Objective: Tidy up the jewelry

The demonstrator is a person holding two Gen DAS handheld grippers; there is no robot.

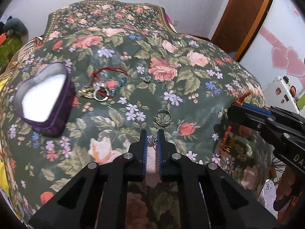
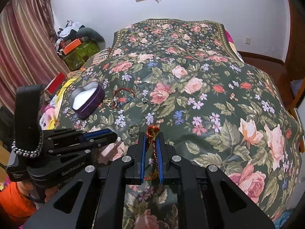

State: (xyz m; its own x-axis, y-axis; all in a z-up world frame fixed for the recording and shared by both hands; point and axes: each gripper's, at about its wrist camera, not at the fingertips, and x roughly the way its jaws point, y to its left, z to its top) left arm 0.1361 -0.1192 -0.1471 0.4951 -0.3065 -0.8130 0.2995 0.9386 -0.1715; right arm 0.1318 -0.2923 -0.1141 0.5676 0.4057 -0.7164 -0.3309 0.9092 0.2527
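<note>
heart box point(image 1: 44, 97) far-left | loose ring point(image 1: 163, 118) ahead of left tool point(image 1: 152, 140)

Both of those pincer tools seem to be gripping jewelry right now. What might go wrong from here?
The left gripper pinches a tiny silver piece right at its tips; it may slip out and vanish against the busy floral bedspread. The red braided bracelet in the right gripper dangles loosely and might snag.
</note>
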